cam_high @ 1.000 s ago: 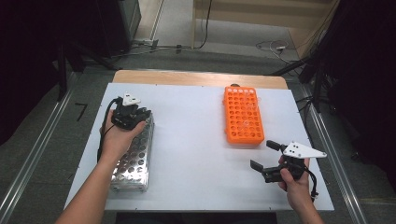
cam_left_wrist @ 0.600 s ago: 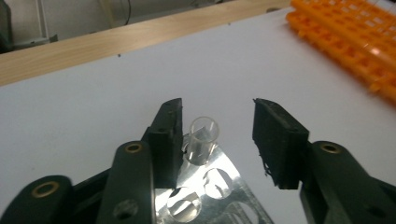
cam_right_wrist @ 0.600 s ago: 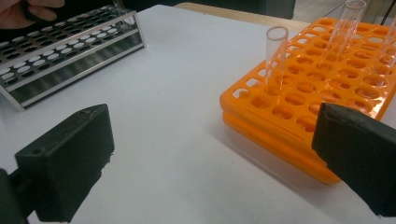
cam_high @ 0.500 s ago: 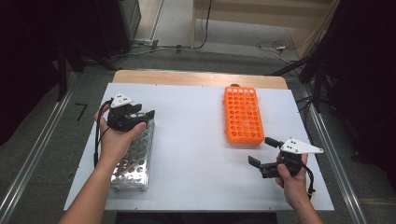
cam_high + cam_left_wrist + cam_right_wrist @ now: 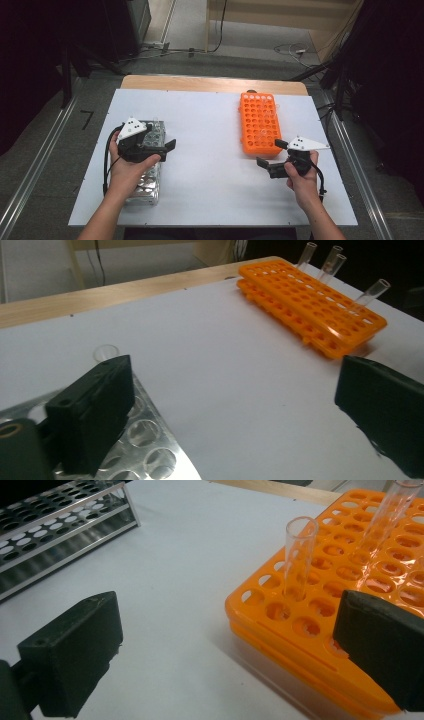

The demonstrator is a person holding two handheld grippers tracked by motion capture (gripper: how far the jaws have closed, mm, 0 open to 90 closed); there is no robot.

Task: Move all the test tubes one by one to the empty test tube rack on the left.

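Nearest the person, the left gripper hangs over the metal rack at the left of the white table; its jaws have just been opening and now stand wide apart, released, with nothing between them. A clear tube stands in that rack just beyond the gripper's left jaw. To the right, the right gripper is likewise spread open and empty, held just beside the near corner of the orange rack. A glass tube stands upright in a hole near that corner, and farther back more tubes rise from the orange rack's far end.
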